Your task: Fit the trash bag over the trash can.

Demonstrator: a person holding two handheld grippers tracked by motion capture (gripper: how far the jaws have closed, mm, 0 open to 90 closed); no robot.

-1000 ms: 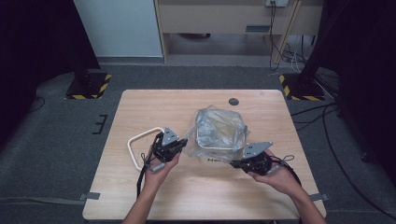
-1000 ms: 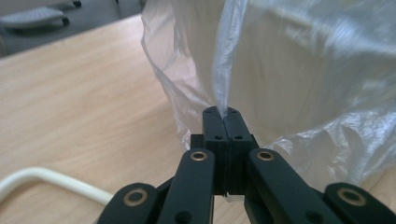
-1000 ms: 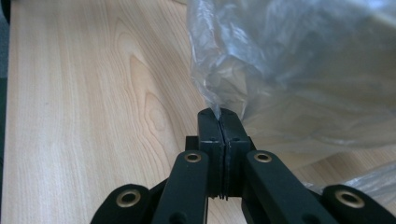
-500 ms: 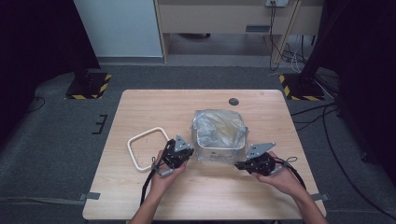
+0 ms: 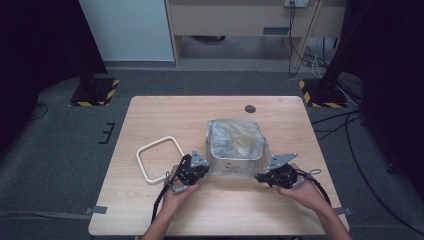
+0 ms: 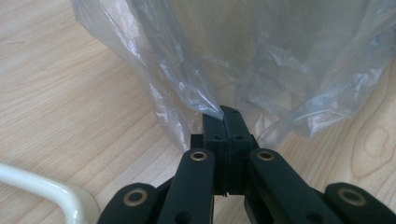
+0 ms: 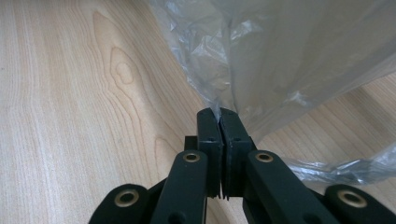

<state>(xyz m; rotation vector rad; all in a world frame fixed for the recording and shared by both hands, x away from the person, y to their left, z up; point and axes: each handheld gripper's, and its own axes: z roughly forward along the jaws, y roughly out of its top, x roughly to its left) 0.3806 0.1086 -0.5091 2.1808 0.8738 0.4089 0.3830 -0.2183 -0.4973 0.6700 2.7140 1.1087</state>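
Two grippers pinch the clear plastic bag (image 5: 235,145) over a box-shaped container near the middle of the table (image 5: 150,110). The left gripper (image 5: 200,169) clamps the bag's near-left edge, the right gripper (image 5: 261,177) its near-right, both low and angled inward. A white square frame (image 5: 159,159) lies just left; bare wood spans the far edge.

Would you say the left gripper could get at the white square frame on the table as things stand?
Probably not yet: the left gripper is shut on the plastic bag. The white frame lies close beside it on bare table, unobstructed once it lets go.
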